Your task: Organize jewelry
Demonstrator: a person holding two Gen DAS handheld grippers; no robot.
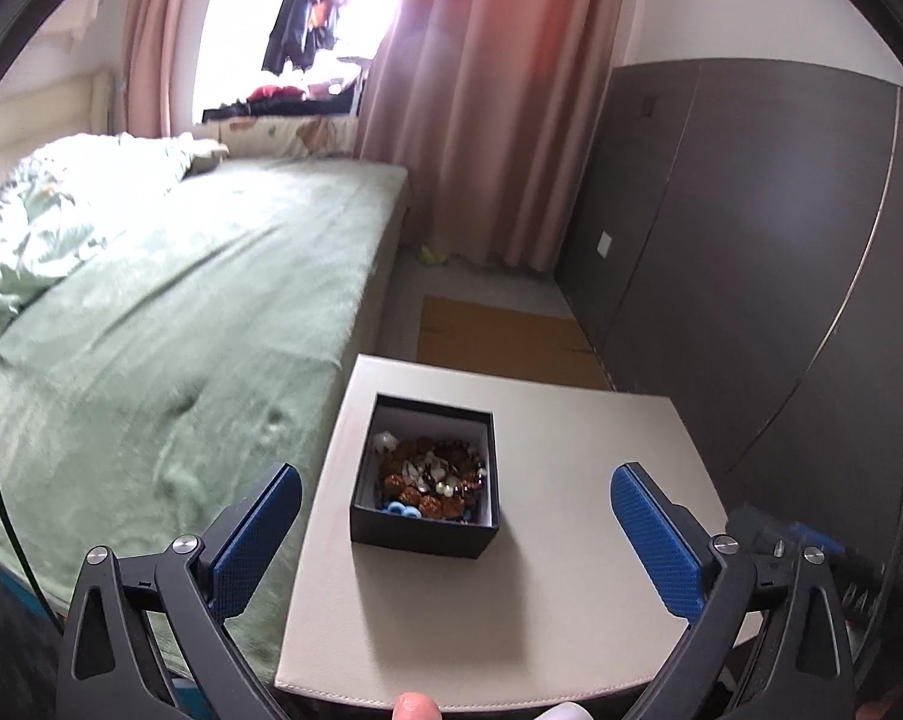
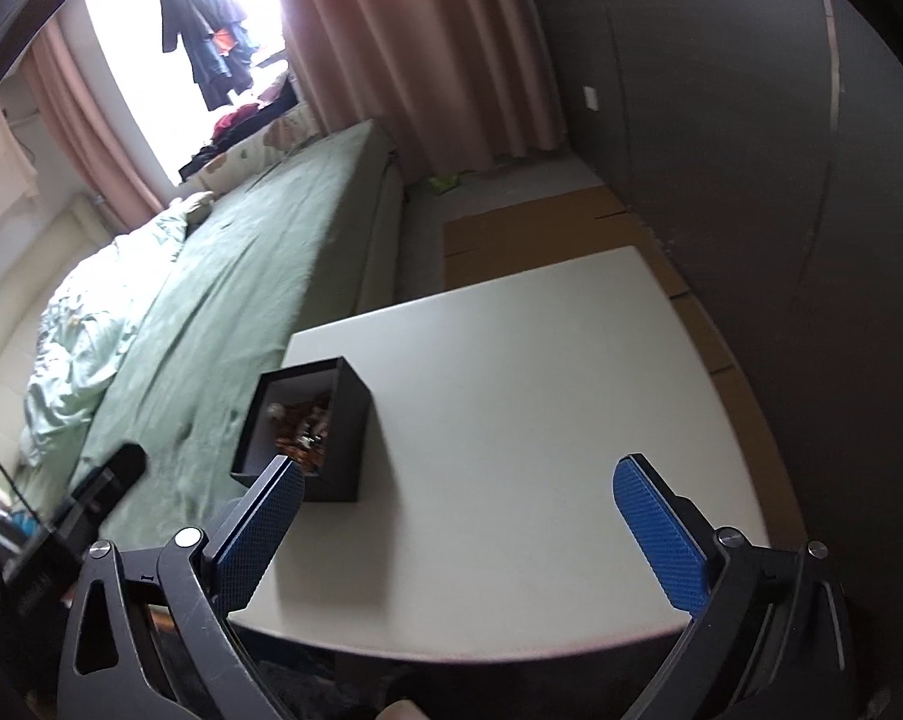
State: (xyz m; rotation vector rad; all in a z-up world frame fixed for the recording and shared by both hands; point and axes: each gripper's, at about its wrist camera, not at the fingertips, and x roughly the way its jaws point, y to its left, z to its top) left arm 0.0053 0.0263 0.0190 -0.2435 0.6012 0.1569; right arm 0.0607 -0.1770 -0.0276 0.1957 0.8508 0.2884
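A small black open box [image 1: 425,531] with a white lining stands on a pale square table [image 1: 541,600]. It holds a heap of jewelry [image 1: 433,477]: brown bead bracelets, dark beads, white pieces and a blue ring. My left gripper [image 1: 456,483] is open and empty, held above and in front of the box. In the right wrist view the box [image 2: 337,450] stands at the table's left side [image 2: 511,420], with jewelry [image 2: 304,426] inside. My right gripper [image 2: 458,477] is open and empty, to the right of the box, its left finger [image 2: 259,534] near the box's front corner.
A bed with a green sheet [image 1: 169,330] and rumpled quilt [image 1: 43,210] lies left of the table. A dark wardrobe [image 1: 751,240] stands at the right. Pink curtains [image 1: 481,90] hang at the back. Brown cardboard [image 1: 499,342] lies on the floor beyond the table.
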